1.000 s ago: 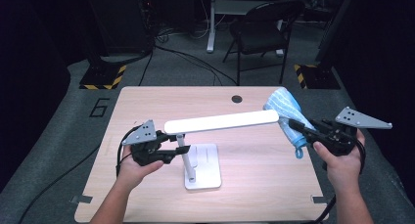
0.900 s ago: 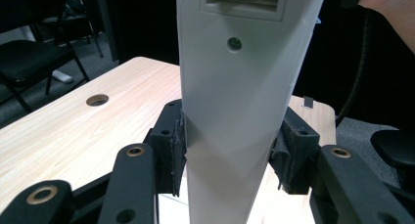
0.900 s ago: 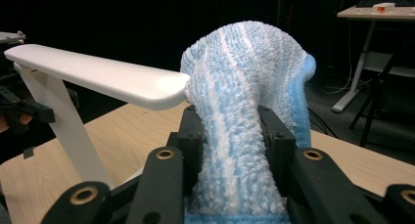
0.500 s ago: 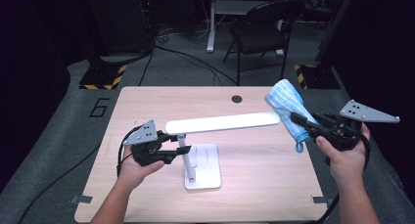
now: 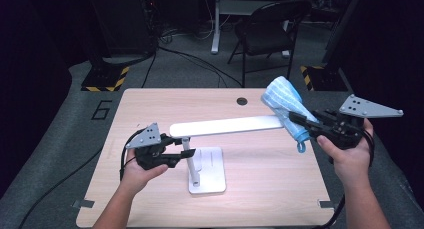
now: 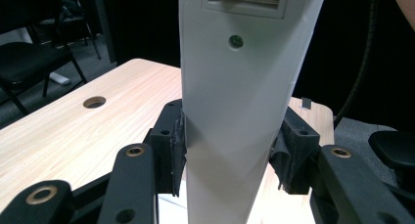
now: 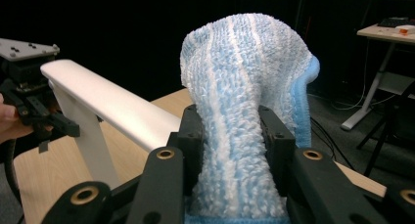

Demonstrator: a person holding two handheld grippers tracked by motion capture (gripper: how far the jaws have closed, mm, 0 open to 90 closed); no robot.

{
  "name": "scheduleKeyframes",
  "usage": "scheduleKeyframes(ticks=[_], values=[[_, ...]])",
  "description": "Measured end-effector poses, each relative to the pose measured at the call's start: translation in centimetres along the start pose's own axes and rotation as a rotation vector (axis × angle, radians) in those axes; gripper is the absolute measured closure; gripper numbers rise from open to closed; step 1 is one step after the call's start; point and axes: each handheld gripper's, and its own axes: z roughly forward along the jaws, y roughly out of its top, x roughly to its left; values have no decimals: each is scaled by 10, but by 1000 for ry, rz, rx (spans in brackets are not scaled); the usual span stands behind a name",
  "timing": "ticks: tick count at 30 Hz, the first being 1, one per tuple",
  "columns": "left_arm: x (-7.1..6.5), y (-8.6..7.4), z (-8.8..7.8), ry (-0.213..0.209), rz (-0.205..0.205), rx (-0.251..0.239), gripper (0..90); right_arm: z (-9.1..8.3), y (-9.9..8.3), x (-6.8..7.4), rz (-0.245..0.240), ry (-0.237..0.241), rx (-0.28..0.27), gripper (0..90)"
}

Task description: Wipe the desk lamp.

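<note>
Between the right gripper (image 7: pixel 230 136) jaws sits the cloth (image 7: pixel 244 87) (pinched tight), beside the lamp (image 7: pixel 107 99)

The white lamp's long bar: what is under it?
Under the bar stand its thin post, its flat white base and bare table. The left gripper covers part of the post.

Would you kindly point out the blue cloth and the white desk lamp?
blue cloth (image 5: pixel 283 95), high view, on its upper folded bulk.
white desk lamp (image 5: pixel 227 125), high view, middle of its long flat head.
</note>
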Motion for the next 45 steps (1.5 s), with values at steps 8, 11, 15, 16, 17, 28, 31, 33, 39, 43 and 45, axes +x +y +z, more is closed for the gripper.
scheduleKeyframes(ticks=[8,11,15,16,17,28,31,33,39,43,45], values=[[0,-1,1,-6,-7,-7,532,13,-9,-1,54,44,43,680],[0,-2,1,-9,-9,-13,532,13,-12,-4,80,69,47,679],[0,-2,3,-11,-8,-19,530,14,-13,-5,99,89,59,677],[1,-2,3,-13,-3,-20,529,14,-12,-4,94,89,62,677],[1,-3,3,-13,-18,-26,528,15,-12,-3,95,87,61,677],[1,-4,3,-21,-30,-37,525,28,-5,10,57,120,71,677],[1,-4,4,-21,-32,-37,524,34,-4,15,49,137,78,677],[1,-4,5,-19,-30,-38,523,38,-3,19,40,151,81,677],[0,-4,6,-14,-28,-36,523,49,-1,28,40,173,84,681],[0,-5,6,-17,-34,-45,522,56,1,35,37,195,97,682],[0,-6,6,-16,-37,-50,522,59,3,38,31,205,95,682]])
